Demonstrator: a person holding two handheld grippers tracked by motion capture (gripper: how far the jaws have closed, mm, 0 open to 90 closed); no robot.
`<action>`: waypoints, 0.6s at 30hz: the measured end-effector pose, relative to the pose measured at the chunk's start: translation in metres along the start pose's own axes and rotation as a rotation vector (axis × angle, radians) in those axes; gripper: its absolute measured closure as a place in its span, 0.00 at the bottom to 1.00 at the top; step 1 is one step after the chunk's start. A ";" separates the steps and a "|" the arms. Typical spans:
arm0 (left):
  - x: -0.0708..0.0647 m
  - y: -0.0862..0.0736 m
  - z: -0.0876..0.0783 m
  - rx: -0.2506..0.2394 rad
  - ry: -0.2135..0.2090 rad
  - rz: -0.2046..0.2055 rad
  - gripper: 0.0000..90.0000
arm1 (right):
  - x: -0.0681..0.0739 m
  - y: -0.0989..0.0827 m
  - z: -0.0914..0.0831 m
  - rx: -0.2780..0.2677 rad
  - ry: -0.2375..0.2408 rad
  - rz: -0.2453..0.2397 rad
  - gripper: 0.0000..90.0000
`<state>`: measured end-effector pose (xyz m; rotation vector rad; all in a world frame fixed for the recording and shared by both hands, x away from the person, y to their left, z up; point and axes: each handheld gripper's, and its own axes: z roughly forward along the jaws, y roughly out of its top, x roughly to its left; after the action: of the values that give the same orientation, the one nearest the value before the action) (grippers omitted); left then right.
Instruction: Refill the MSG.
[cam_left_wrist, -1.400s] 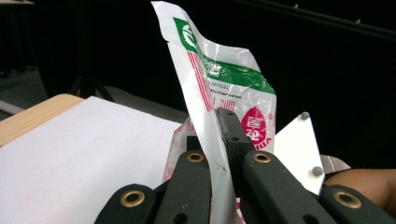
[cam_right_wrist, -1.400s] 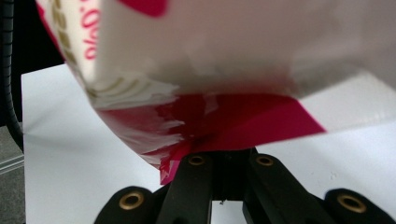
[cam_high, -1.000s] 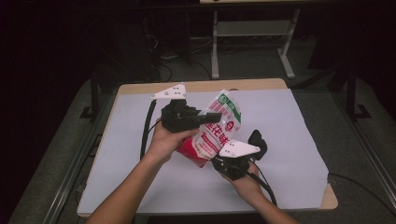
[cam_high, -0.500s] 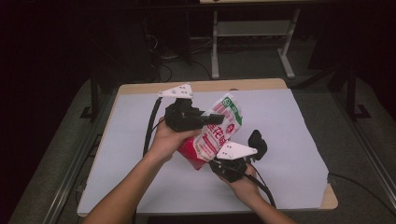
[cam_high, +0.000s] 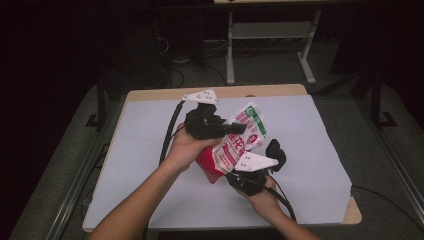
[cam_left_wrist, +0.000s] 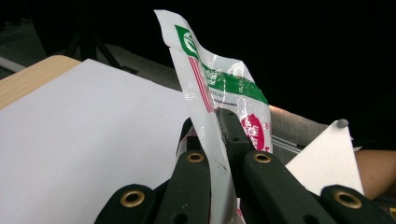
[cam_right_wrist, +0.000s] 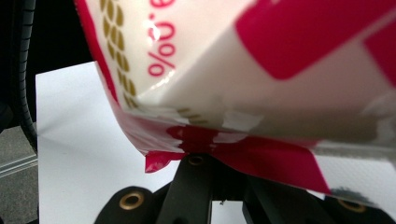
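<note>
A red, white and green plastic food bag (cam_high: 235, 145) is held up above the white table mat (cam_high: 150, 130) between two hand-held grippers. My left gripper (cam_high: 235, 127) is shut on the bag's upper part. In the left gripper view its black jaws pinch the thin film of the bag (cam_left_wrist: 210, 102), whose green-striped top stands above them. My right gripper (cam_high: 235, 175) is shut on the bag's red bottom edge. In the right gripper view the bag (cam_right_wrist: 261, 70) hangs close over the jaws, and the red seam lies between them.
The mat covers a wooden table (cam_high: 280, 91) with dark floor around it. A white metal frame (cam_high: 270, 30) stands behind the table. Cables trail from both grippers across the mat. The right gripper's grey plate (cam_left_wrist: 327, 158) shows in the left gripper view.
The left hand and the bag's top have shifted slightly; the bag now stands a little more upright. The right hand has kept still.
</note>
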<state>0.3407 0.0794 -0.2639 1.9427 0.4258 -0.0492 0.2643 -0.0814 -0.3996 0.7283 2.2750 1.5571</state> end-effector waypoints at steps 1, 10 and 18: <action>0.000 0.001 0.001 0.003 -0.001 0.003 1.00 | 0.000 0.000 0.000 -0.002 0.001 0.003 1.00; -0.002 0.006 0.005 0.042 -0.015 0.019 1.00 | 0.002 0.001 -0.001 -0.014 -0.011 0.006 1.00; 0.001 0.008 0.013 0.066 -0.025 0.000 1.00 | 0.004 -0.001 -0.001 -0.016 -0.025 0.007 1.00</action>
<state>0.3461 0.0655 -0.2619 2.0045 0.4125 -0.0882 0.2600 -0.0801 -0.3998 0.7480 2.2423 1.5591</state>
